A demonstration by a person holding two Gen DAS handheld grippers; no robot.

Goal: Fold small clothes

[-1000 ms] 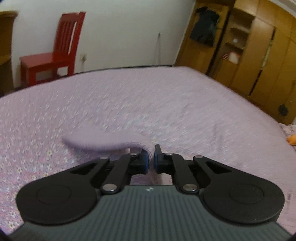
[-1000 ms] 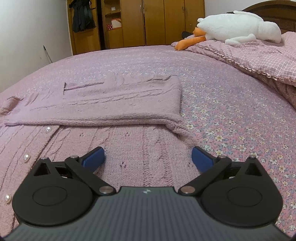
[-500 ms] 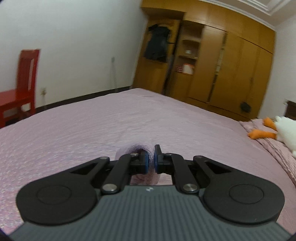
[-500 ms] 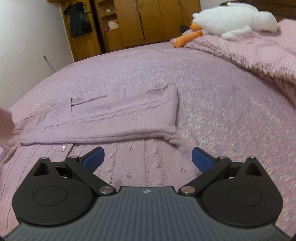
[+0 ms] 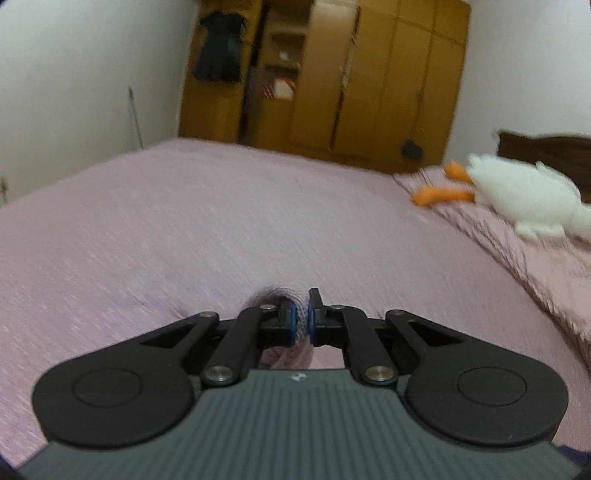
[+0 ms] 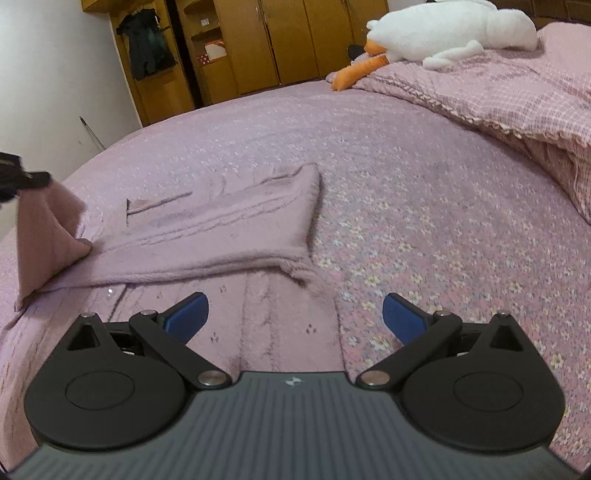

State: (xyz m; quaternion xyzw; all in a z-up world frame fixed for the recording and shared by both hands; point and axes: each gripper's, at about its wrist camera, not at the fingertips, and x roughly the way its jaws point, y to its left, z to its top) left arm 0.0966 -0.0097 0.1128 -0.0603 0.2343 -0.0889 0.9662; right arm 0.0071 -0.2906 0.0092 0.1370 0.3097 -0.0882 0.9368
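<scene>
- While the left gripper [image 5: 302,320] kept its blue pads clamped on a bunch of pale purple knit, a sleeve [image 6: 46,236] of the cardigan [image 6: 221,240] hung lifted from its tips at the left edge of the right wrist's view.
- Closest to the right wrist camera, the right gripper [image 6: 295,317] stood with its jaws wide apart and nothing between them, poised just above the knit.
- Under those open jaws lay the cable-knit front of the garment, flat on the bedspread [image 6: 406,192], with a small pearly button [image 6: 109,292] showing near the fold.
- Just beyond, the other sleeve was folded across the body of the cardigan, its cuff end reaching toward the right side of the bed.
- From the raised sleeve, the fabric ran down in a slanted sheet to meet the rest of the garment on the bed.
- Past the cardigan, the floral purple bedspread stretched on bare toward the far edge.
- At the right, a pink checked quilt [image 6: 517,99] with a frilled edge lay heaped on the bed.
- On top of that quilt rested a white plush goose [image 6: 454,29] with orange beak and feet.
- Farthest back, wooden wardrobes [image 6: 288,40] lined the wall, with a dark garment [image 6: 147,44] hanging at an open section beside the white wall; the left wrist's view of all this was blurred.
</scene>
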